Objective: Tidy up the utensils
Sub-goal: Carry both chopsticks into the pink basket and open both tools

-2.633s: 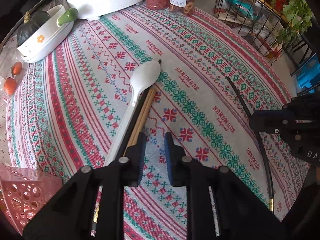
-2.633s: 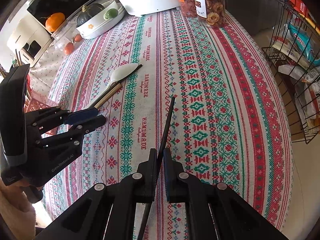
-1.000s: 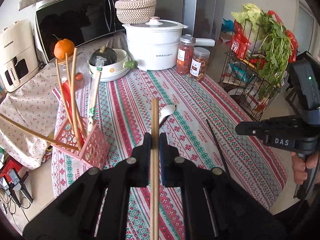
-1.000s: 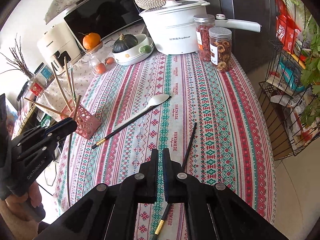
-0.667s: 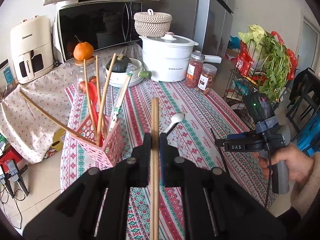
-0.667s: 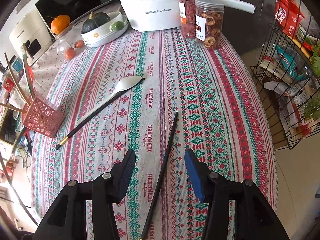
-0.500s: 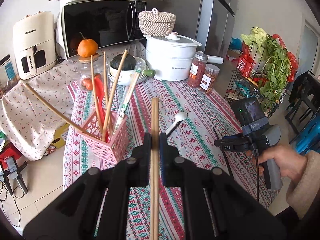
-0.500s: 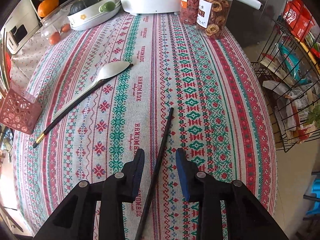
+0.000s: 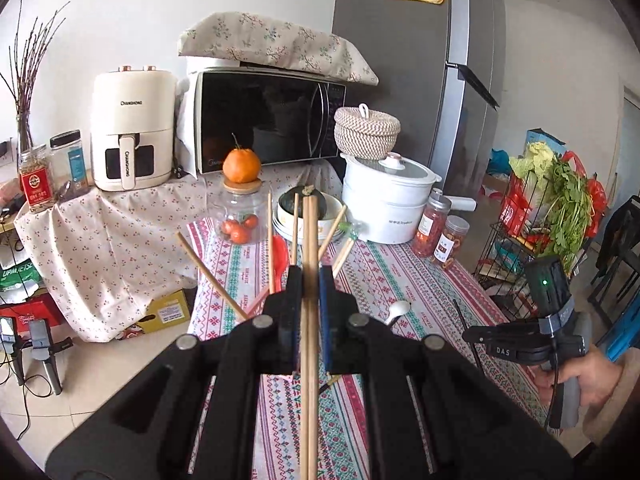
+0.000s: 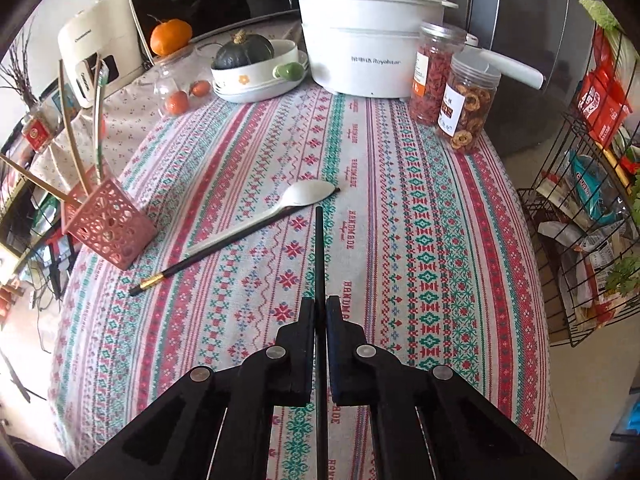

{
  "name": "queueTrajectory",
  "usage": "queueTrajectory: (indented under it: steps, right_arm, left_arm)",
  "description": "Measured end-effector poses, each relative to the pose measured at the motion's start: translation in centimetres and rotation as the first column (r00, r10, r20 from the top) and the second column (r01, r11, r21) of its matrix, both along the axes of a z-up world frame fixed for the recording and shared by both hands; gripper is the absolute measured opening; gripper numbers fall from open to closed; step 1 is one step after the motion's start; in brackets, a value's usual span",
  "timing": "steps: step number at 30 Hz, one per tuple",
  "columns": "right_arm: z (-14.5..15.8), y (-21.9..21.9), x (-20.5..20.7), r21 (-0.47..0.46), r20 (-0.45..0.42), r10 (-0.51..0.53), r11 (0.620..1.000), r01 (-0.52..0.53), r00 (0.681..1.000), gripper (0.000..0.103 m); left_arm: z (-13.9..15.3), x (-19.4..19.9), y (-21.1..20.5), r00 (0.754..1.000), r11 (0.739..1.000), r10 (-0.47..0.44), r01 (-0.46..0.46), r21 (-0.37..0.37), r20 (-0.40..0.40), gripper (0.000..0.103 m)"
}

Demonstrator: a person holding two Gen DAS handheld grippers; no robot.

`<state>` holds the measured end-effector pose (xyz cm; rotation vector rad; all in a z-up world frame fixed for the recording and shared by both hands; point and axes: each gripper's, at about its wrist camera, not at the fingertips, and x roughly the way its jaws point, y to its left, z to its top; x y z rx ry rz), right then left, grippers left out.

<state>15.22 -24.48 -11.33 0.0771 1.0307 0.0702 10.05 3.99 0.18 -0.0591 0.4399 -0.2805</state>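
My left gripper (image 9: 306,276) is shut on a pair of wooden chopsticks (image 9: 309,240), held up in the air above the pink utensil holder (image 10: 110,228), which is mostly hidden behind the gripper in the left wrist view. My right gripper (image 10: 319,306) is shut on a black chopstick (image 10: 319,248) and holds it above the tablecloth. It also shows in the left wrist view (image 9: 472,336). A white spoon (image 10: 298,198) and a second black chopstick (image 10: 192,258) lie side by side on the cloth. The holder has several wooden chopsticks (image 10: 74,140) standing in it.
A white pot (image 10: 368,40), two jars (image 10: 466,106), a bowl with a squash (image 10: 256,68) and a glass jar with tomatoes (image 10: 176,80) stand at the far edge of the table. A wire rack (image 10: 592,200) stands off the right edge.
My right gripper closed on the black chopstick and lifted it off the cloth. My left gripper rose and tilted up with the wooden chopsticks, over the pink holder.
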Motion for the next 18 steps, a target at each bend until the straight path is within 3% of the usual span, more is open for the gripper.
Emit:
queueTrajectory:
  steps: [4, 10, 18]
  right_arm:
    - [4.2, 1.2, -2.1, 0.040, 0.132, 0.026, 0.999, -0.032, 0.991, 0.005]
    - [9.6, 3.6, -3.0, 0.033, 0.309, 0.059, 0.997, -0.072, 0.949, 0.005]
    - [13.9, 5.3, -3.1, -0.004, 0.464, 0.080, 0.996, -0.088, 0.882, 0.005]
  left_arm:
    - [2.0, -0.1, 0.3, 0.985, 0.999, 0.051, -0.048, -0.024, 0.167, 0.009]
    - [3.4, 1.1, -1.0, 0.925, 0.989, 0.145, -0.141, -0.036, 0.351, 0.009]
    - [1.7, 4.6, -2.3, 0.887, 0.975, 0.220, -0.207, -0.076, 0.406, 0.009]
